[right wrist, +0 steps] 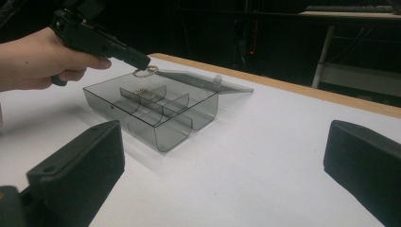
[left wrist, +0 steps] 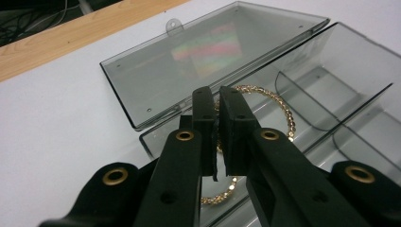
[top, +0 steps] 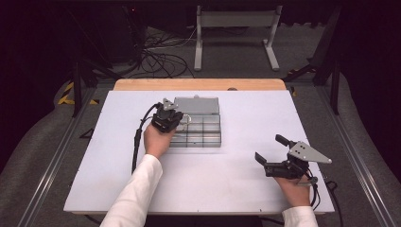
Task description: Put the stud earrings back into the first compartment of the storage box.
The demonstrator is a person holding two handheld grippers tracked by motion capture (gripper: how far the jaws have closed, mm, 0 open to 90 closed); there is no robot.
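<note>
White table (top: 227, 179), wooden edge (top: 198, 84), metal stand (top: 236, 33), floor cables (top: 161, 56).

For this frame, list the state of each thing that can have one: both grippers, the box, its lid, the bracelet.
left gripper: shut on the gold bracelet, held over the box.
right gripper: open, holds nothing, over the bare table.
gold bracelet: pinched by its rim, hanging above the box's compartments.
smoky plastic box: open, upright on the table, dividers in place.
lid: swung fully back, lying flat behind the box.
</note>
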